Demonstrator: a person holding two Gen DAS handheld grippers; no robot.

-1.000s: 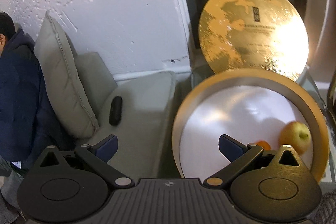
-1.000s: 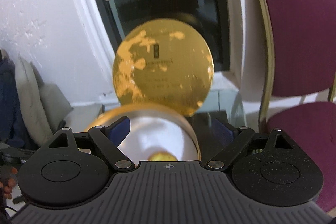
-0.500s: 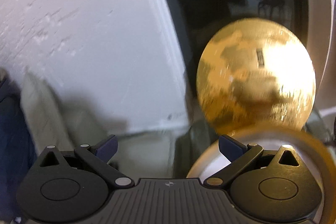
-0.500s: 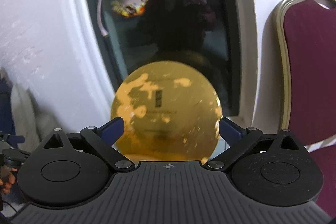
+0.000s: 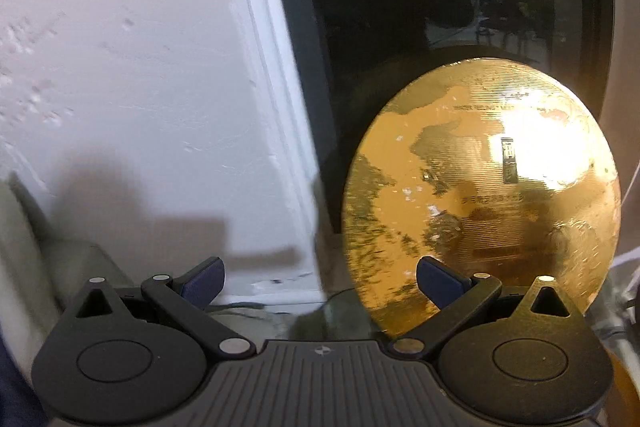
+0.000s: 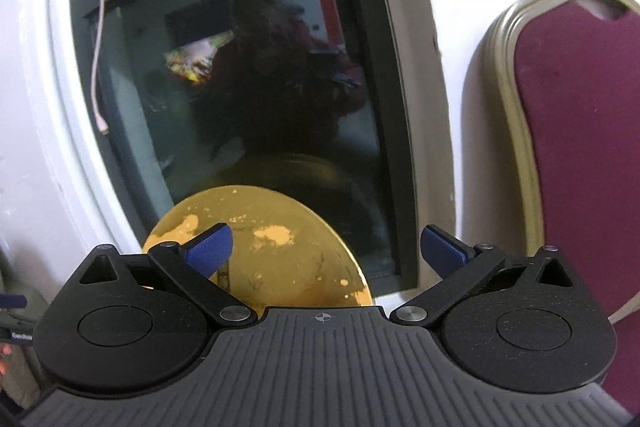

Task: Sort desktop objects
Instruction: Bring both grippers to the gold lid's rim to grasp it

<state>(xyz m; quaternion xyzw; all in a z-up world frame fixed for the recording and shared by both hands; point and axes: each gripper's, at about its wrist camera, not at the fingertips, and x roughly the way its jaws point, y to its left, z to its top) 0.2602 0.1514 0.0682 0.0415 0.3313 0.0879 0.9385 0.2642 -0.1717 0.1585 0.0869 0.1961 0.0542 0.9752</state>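
A round gold lid (image 5: 480, 187) with worn patches and small print leans upright against a dark window pane. In the left wrist view it fills the right half, behind the right finger of my left gripper (image 5: 318, 269), which is open and empty. The right wrist view shows only the top of the gold lid (image 6: 272, 259), just beyond my right gripper (image 6: 326, 233). Its jaws have just been opening and now stand wide, with nothing between them. A sliver of a gold rim (image 5: 626, 399) peeks in at the lower right of the left wrist view.
A white textured wall (image 5: 120, 107) and window frame stand to the left. A maroon chair (image 6: 580, 147) with a beige frame is at the right. A thin white cable (image 6: 98, 27) hangs down the dark window (image 6: 240, 67). A grey cushion edge (image 5: 20, 235) shows far left.
Both views have swung upward: the round white tray with the apple and orange has dropped out of sight, and the sofa too. The right jaws stand wider apart than before.
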